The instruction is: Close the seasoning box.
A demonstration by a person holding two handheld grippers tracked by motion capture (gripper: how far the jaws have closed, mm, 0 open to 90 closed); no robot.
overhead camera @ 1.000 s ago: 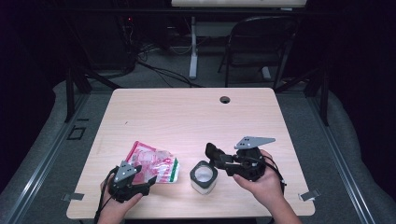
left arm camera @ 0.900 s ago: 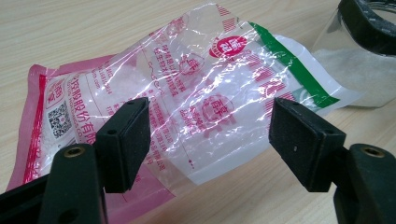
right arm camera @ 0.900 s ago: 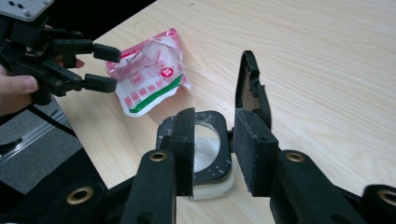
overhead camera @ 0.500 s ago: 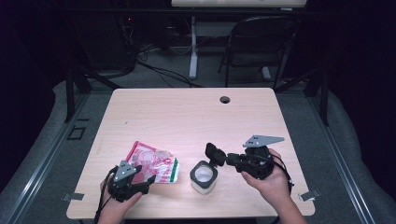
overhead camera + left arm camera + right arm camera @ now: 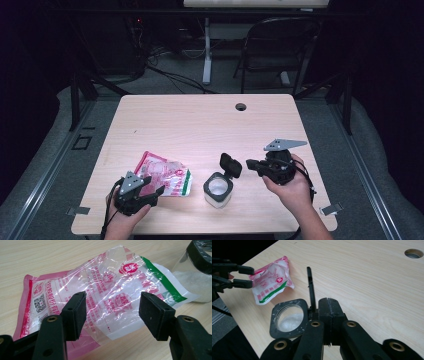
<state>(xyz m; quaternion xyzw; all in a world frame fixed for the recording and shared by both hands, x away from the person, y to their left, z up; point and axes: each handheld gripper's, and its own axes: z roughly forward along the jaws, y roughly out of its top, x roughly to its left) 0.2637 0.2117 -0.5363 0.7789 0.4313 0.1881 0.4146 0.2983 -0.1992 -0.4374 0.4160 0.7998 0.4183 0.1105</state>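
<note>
Packet (image 5: 105, 297): pink, white and green plastic, lying crumpled on the worktop (image 5: 200, 125) at about 7 o'clock in the high view. The left gripper (image 5: 112, 312) is holding its jaws wide open, one pad to each side of the packet's near clear edge, not pinching it.

Jar (image 5: 218, 189): clear, black-rimmed, standing at about 6 o'clock, just beside the packet's green end; a layer of white grains is lying in the bottom. Its black flip lid (image 5: 230, 164) is standing open at the 1 o'clock side of the rim.

The right gripper (image 5: 328, 312) is keeping its jaws pressed together, nothing visible between them, tips beside the lid hinge.

The right gripper view is showing the grains through the jar mouth; the left gripper view is showing the packet's printed code and red lettering.
</note>
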